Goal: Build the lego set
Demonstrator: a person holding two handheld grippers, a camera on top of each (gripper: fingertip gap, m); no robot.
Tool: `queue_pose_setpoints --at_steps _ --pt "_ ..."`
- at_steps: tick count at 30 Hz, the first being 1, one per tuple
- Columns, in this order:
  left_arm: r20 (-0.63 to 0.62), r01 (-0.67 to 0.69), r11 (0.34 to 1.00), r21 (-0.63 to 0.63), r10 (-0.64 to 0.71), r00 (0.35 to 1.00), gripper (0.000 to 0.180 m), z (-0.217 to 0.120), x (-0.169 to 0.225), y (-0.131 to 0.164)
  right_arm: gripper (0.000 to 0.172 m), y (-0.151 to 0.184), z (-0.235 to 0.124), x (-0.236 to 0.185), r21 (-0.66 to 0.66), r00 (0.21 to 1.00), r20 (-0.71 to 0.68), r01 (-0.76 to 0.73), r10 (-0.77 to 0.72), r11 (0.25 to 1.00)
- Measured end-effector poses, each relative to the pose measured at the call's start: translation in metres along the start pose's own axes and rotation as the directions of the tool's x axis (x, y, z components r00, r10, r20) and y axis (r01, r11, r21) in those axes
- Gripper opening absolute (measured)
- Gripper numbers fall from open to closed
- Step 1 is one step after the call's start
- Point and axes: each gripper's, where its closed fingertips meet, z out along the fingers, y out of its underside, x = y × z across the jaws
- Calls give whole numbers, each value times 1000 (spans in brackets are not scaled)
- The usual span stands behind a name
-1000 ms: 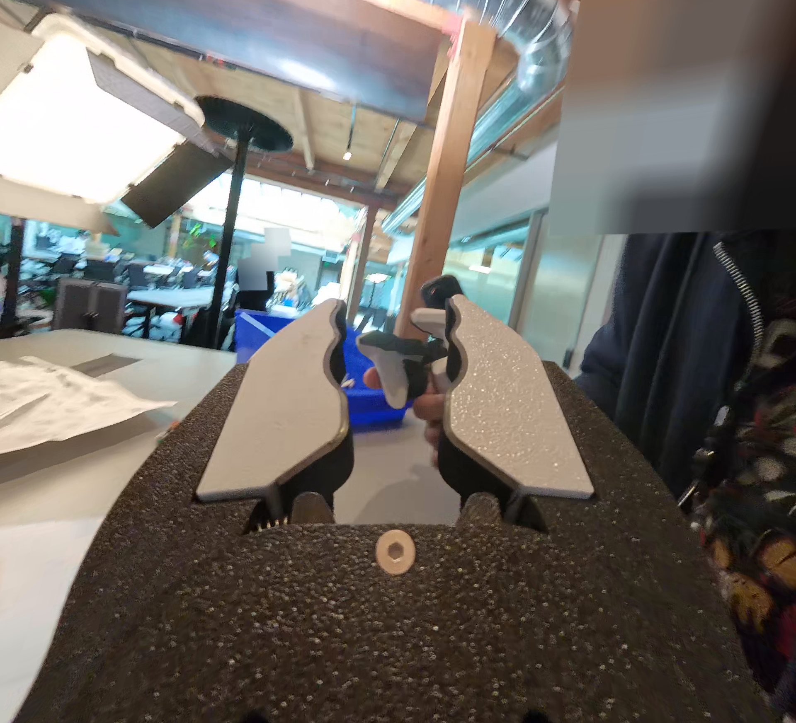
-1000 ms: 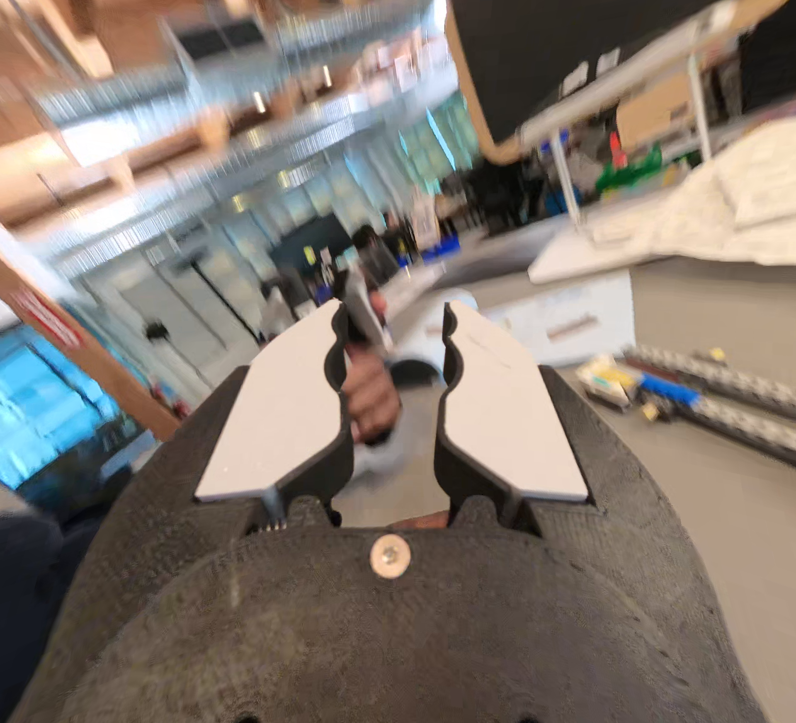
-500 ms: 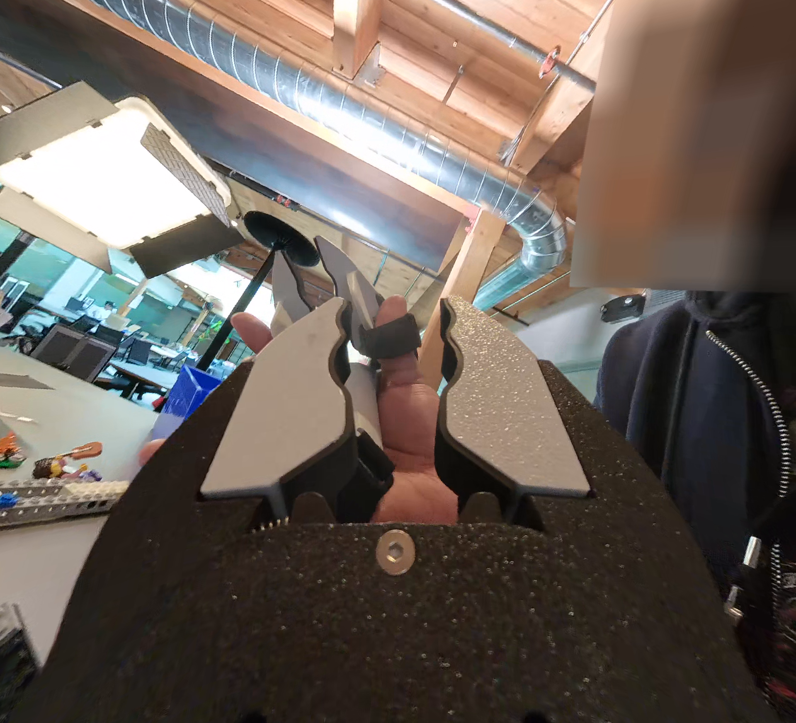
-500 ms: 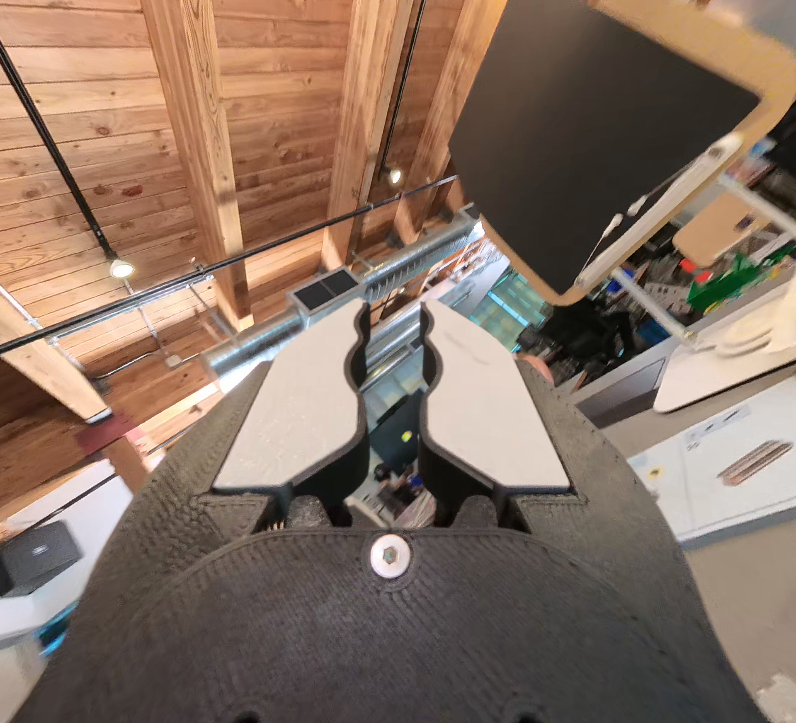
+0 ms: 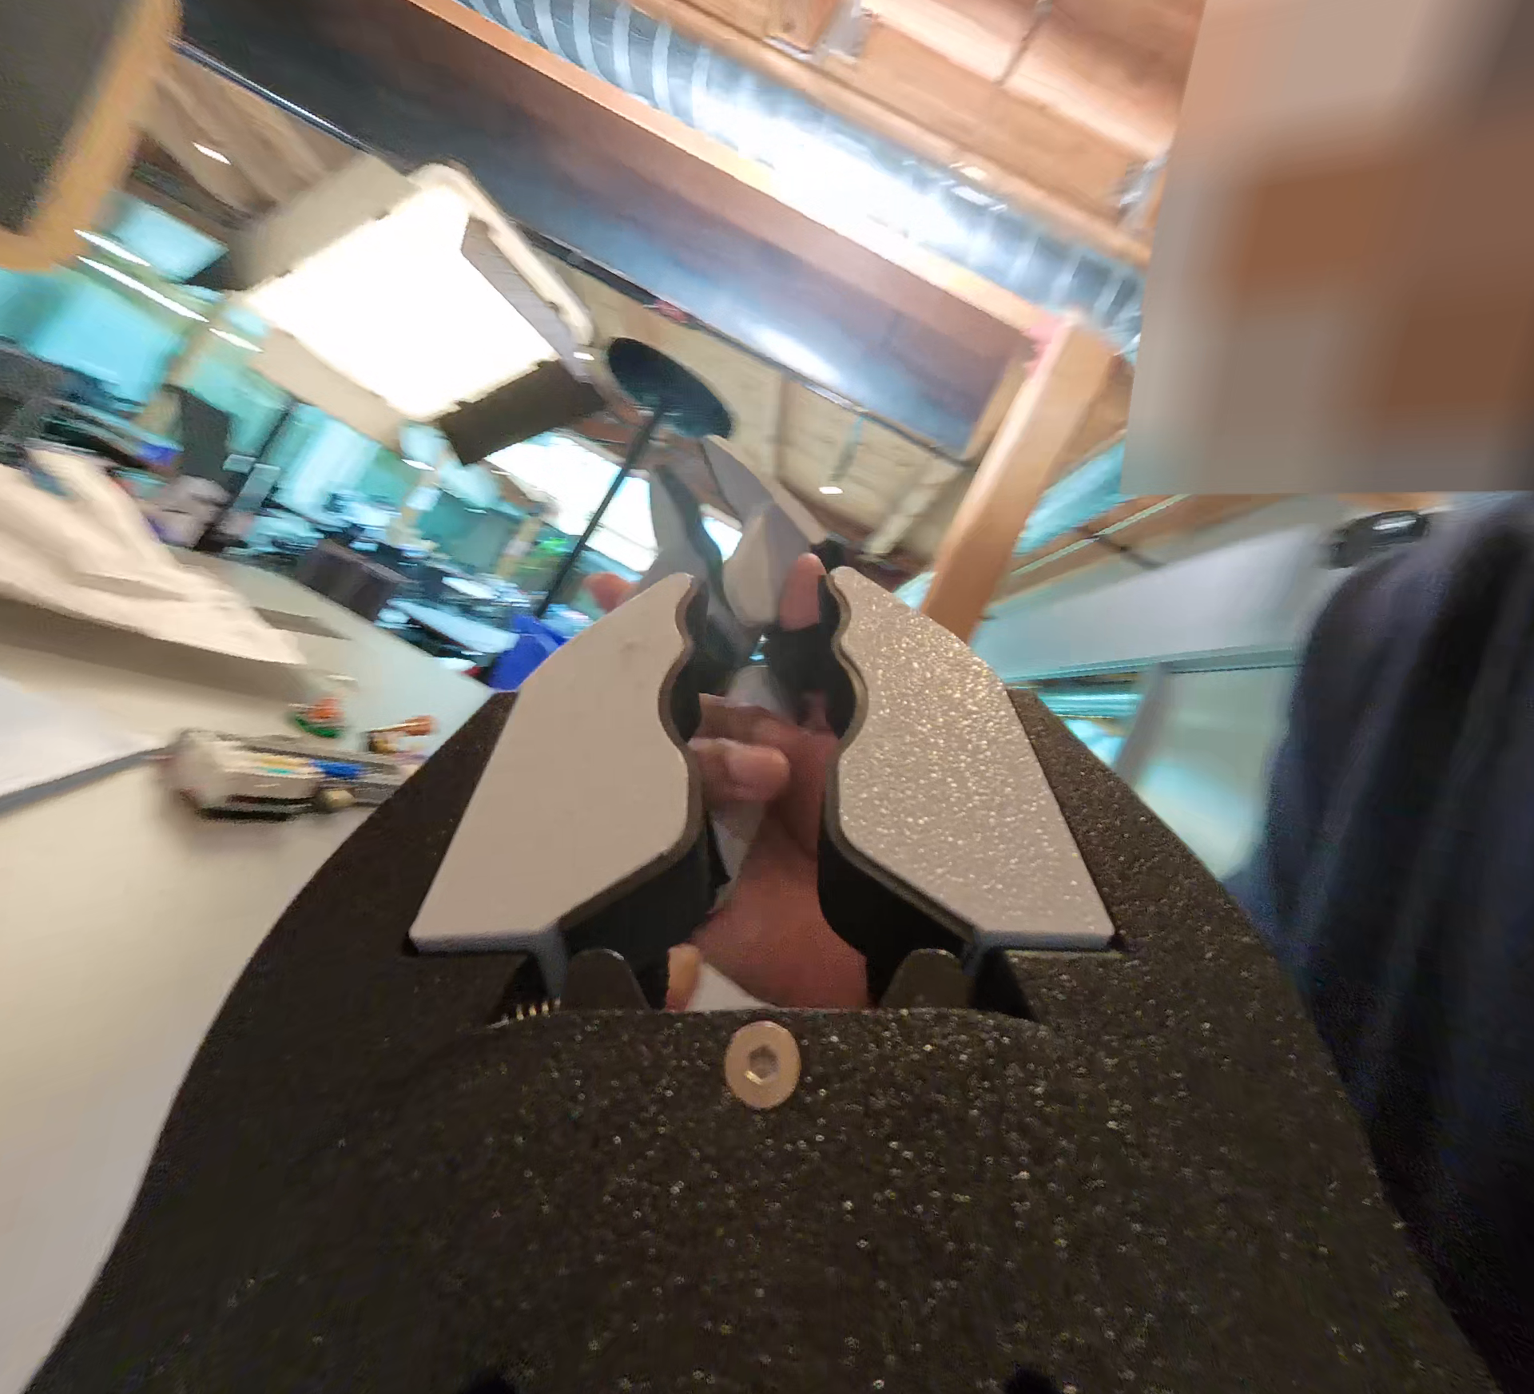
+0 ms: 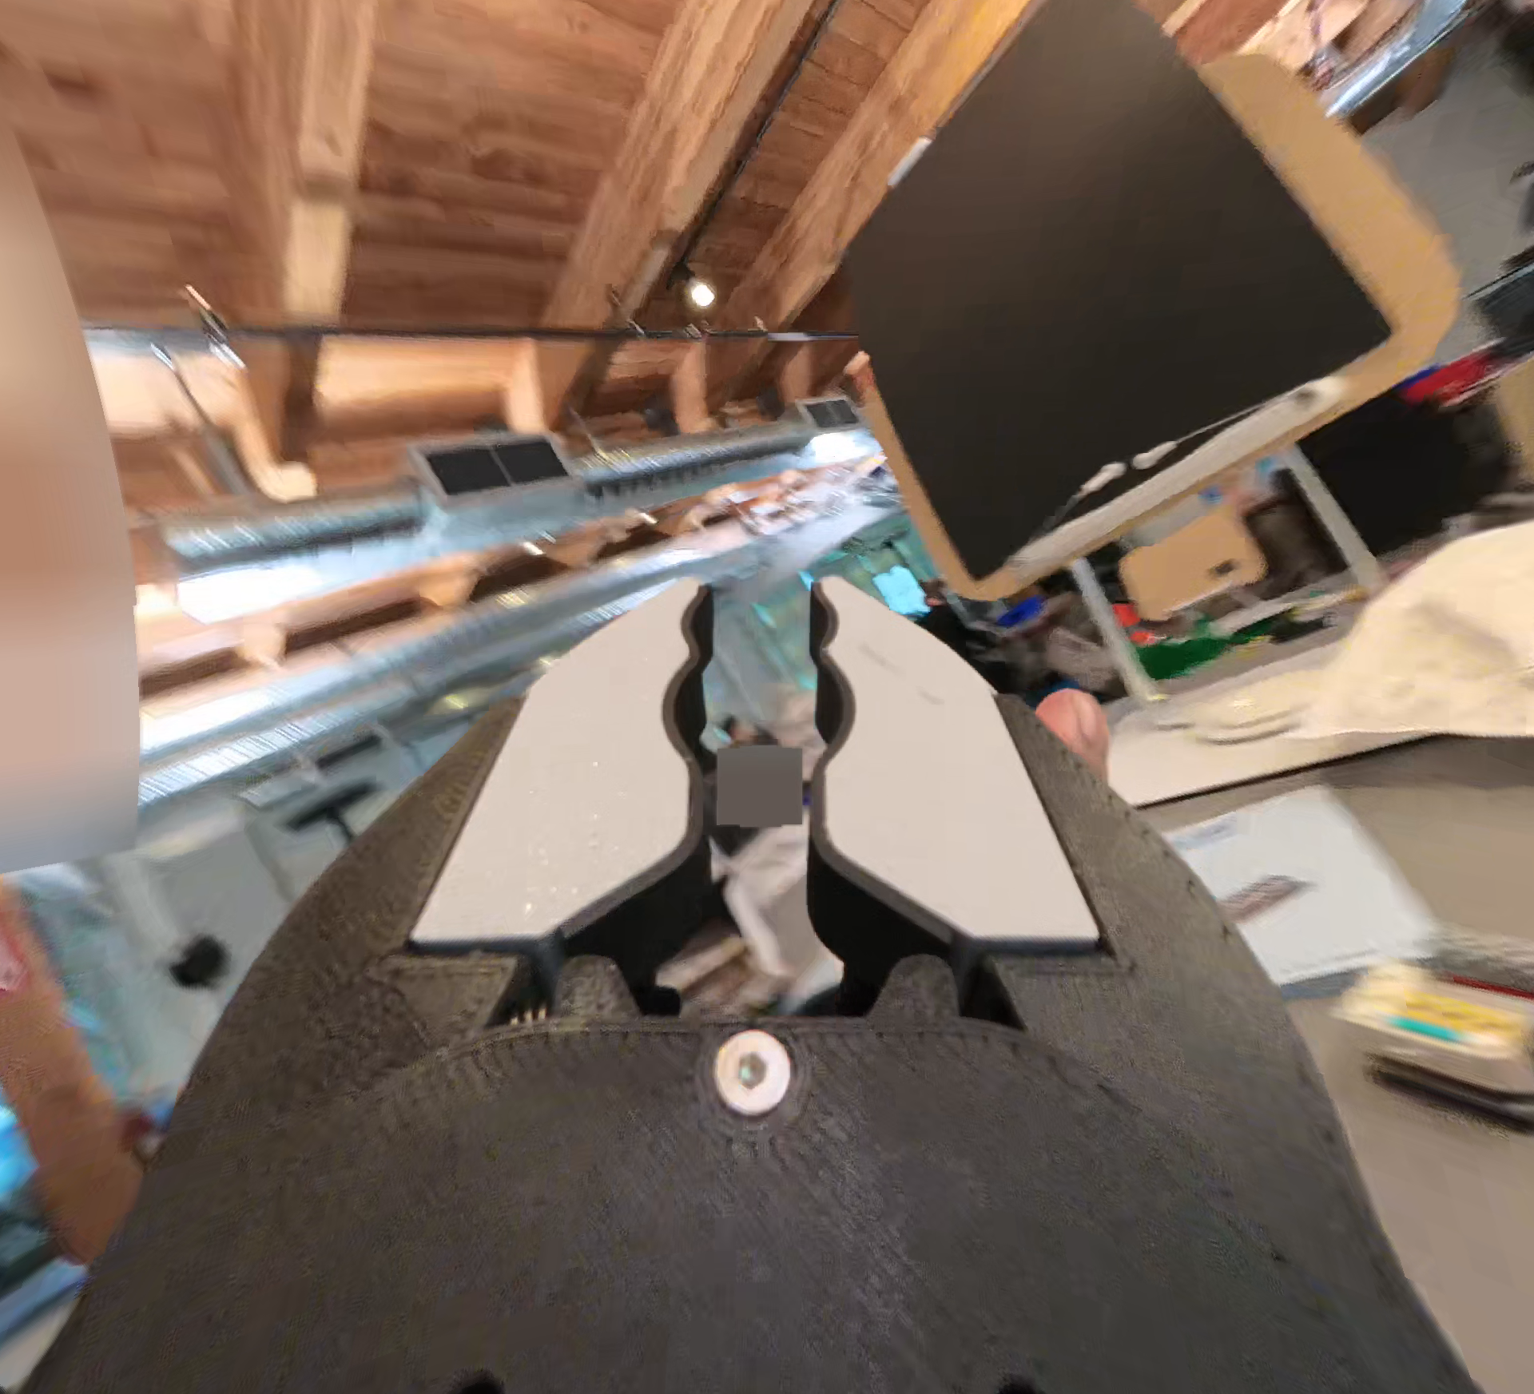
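Filling the upper part of both views: wooden ceiling (image 6: 465, 109) with beams and a ribbed metal duct (image 5: 747, 101) under it. Below the ceiling in the right wrist view, a tilted dark board (image 6: 1104, 292) with a pale wooden rim, up and right of the tongs. Lower still, pale desk (image 5: 124, 898) left of the left tongs, carrying crumpled white paper (image 5: 100, 566) and a blurred row of small coloured toy pieces (image 5: 274, 773). Right of the left tongs, a dark jacket sleeve (image 5: 1411, 815). Under the ceiling at left, a glowing lamp panel (image 5: 398, 308) on a black stand.

Left tongs (image 5: 764, 590) raised toward the ceiling, narrowly spread, nothing pinched. Beyond them, well clear of the pads, a hand (image 5: 772, 839) wrapped round the right tongs (image 5: 722, 516), whose two grey tips point up with a slim gap between.

Right tongs (image 6: 761, 595) seen in their own view also aimed up at the ceiling, held slightly apart, only blurred background showing in the gap. A fingertip (image 6: 1075, 723) peeking past their right edge, just above the desk.
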Motion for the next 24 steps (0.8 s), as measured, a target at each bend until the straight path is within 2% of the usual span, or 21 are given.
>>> queue_pose_setpoints --at_steps 3,6,9,11,15,19,24 --pt "164 -122 991 -50 129 978 26 1 -25 1 15 14 2 36 -238 961 -98 231 -260 944" --pt "201 -148 973 -178 184 962 14 11 -41 6 10 23 4 75 -423 886 -134 354 -444 834" --pt "315 -219 946 -238 289 904 14 27 -72 -4 9 28 12 97 -513 817 -96 448 -568 732" --pt "377 -266 920 -289 365 852 22 41 -96 -11 19 35 19 107 -550 801 -64 469 -595 691" --pt "402 -425 828 -366 552 730 30 64 -132 -19 39 48 30 110 -527 821 9 489 -570 695" --pt "404 -509 715 -480 695 595 30 59 -150 -9 39 57 26 108 -516 856 37 458 -516 723" --pt "291 -540 570 -619 805 516 22 50 -152 5 34 64 17 102 -527 855 48 460 -516 715"
